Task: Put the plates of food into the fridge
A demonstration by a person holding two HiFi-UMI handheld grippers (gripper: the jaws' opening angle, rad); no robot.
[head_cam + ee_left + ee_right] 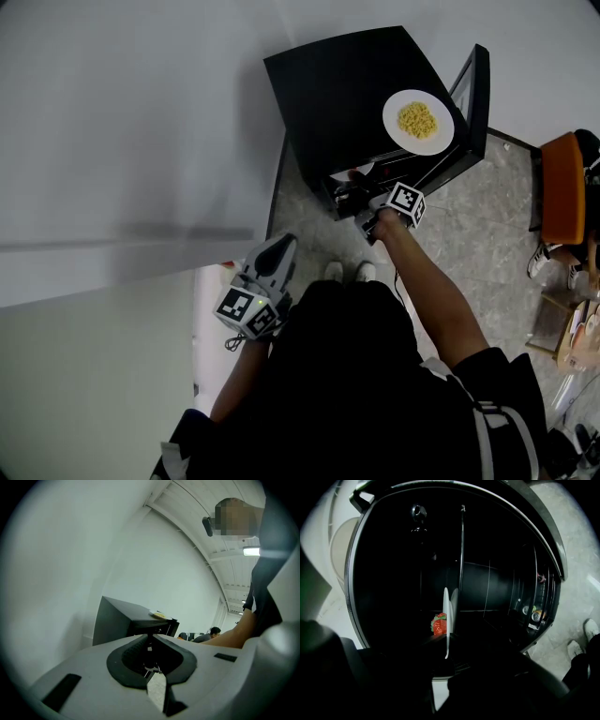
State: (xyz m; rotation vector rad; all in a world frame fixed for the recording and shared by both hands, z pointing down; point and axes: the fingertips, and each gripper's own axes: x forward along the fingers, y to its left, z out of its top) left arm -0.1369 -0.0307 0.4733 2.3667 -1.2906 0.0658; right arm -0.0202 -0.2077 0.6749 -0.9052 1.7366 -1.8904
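Two plates: strawberry plate [446,605] (at fridge [337,94] opening) clamped in right gripper [361,199] fingers; yellow-food plate [394,106] atop; left gripper [150,638] fingers closed, empty.

place: office-like rm | white walls [141,112], stone-tile floor [487,234], orange chair [562,187], ppl [214,632] seated in bkgd

No legible text or numbers.
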